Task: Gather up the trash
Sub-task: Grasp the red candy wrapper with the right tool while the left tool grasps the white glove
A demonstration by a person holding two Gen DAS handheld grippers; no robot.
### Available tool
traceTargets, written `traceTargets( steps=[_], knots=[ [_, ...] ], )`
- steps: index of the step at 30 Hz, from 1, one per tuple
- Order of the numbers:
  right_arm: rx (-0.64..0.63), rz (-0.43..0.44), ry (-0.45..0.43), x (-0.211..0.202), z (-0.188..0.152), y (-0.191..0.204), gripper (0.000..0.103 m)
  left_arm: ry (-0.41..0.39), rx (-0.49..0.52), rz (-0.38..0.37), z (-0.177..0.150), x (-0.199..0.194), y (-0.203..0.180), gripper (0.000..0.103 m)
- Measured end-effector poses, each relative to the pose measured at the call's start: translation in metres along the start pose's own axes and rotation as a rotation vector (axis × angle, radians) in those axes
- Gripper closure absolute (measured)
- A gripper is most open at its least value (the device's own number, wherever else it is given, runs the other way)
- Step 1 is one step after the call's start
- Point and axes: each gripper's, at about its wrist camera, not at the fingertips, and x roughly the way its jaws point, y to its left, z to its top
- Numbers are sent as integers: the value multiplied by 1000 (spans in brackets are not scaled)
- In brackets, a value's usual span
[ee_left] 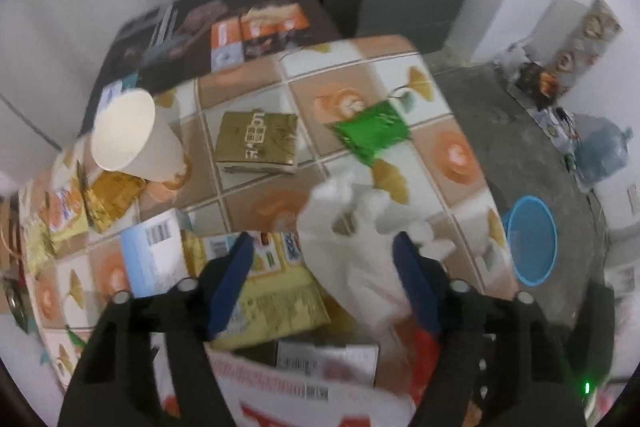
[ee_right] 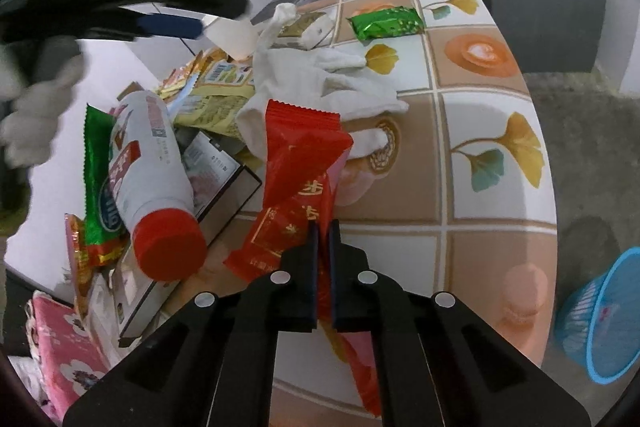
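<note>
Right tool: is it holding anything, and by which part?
Yes. The right tool is shut on the red wrapper, pinching it near the lower middle of the packet.

1. Your freest stretch of the table (ee_right: 492, 211) is along its right edge, bare tiles down to the near right corner.
2. The left edge is blocked by heaped wrappers, a box and a white bottle (ee_right: 148, 163).
3. A white glove (ee_right: 320, 83) sprawls across the middle.
4. Near the far edge only a green packet (ee_right: 386, 22) lies.
5. On the floor beside the right edge stands a blue basket (ee_right: 604, 315).
</note>
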Motion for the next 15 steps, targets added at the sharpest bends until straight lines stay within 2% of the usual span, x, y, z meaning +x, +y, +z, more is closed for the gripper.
traceTargets(
  steps=[3, 7, 10, 12, 15],
  knots=[
    [3, 10, 1, -3, -2, -1, 101, 28, -38, 14, 10, 17, 6, 43],
    [5, 21, -1, -8, -6, -2, 102, 49, -5, 78, 20, 36, 1, 44],
    [14, 31, -5, -11, -9, -4, 102, 65, 15, 99, 21, 46, -1, 57],
    [18, 37, -8, -14, -11, -4, 102, 70, 10, 100, 23, 50, -1, 73],
    [23, 43, -10, -15, -11, -6, 102, 72, 16, 99, 24, 53, -2, 88]
  ],
)
